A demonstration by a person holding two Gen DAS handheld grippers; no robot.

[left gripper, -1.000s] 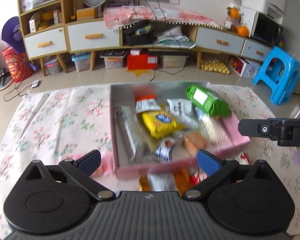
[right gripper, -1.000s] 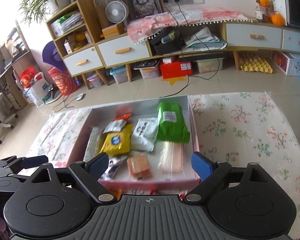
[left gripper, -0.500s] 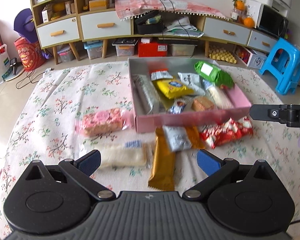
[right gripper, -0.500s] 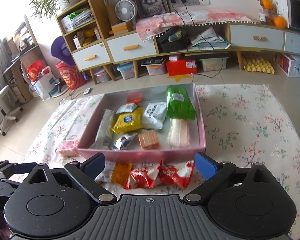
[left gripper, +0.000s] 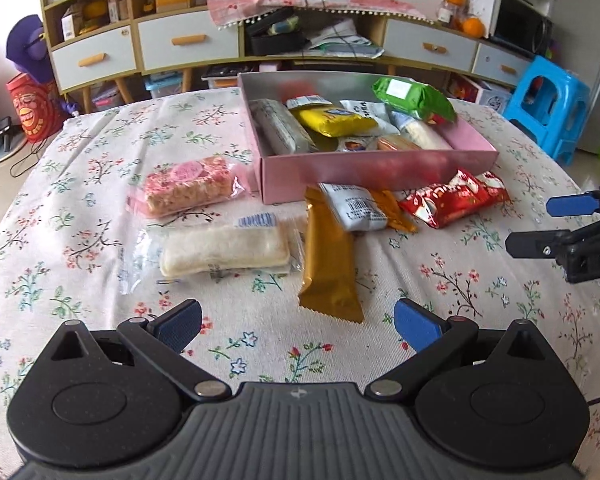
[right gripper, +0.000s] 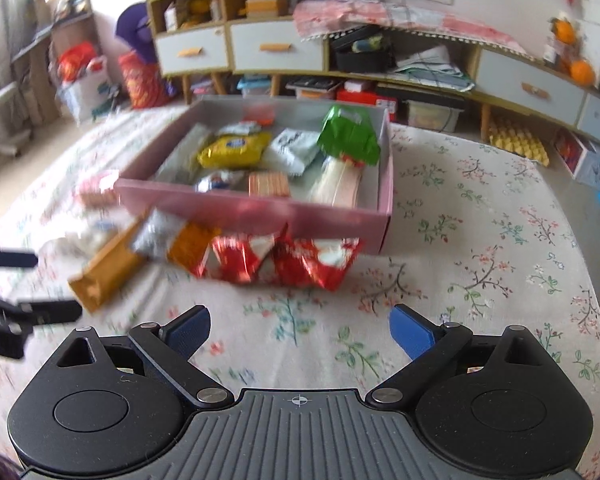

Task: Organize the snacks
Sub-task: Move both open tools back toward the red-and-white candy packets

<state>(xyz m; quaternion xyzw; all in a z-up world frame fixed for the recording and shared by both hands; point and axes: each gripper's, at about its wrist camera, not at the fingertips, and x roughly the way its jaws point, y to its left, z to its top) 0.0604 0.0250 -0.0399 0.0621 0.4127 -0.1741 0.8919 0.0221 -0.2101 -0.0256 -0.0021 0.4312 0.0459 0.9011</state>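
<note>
**Left wrist view: both claws empty, six snacks yet to go into the box**

Your left gripper [left gripper: 296, 326] hovers over the flowered cloth with its blue pads spread wide and nothing between them. Your right gripper [right gripper: 299, 330] is the same, jaws apart and empty; in the left view it shows at the edge, level with the front of the pink box [left gripper: 376, 168].

I judge you are between picks, choosing the next snack. Take the pink box as your landmark. Straight in front of its near wall lie the gold bar [left gripper: 330, 264], a white packet [left gripper: 354, 210] overlapping an orange wrapper [left gripper: 392, 210], and the red pack [left gripper: 456, 198] at the front right corner. To the left of the box sits the pink rice-crisp bar [left gripper: 188, 190], and nearer you than that, the pale sandwich cake in clear film [left gripper: 224, 250].

The gold bar is nearest your left claw. The next move calls for lowering over it, closing across its narrow width, and lifting clear of the white packet that lies on its far end.

Inside the box, already stowed: a green pack [left gripper: 414, 98] riding high on the far right wall, a yellow pack [left gripper: 334, 120], a grey bar [left gripper: 280, 130] along the left wall, plus several smaller items. Free floor looks scarce, so expect to stack.
</note>
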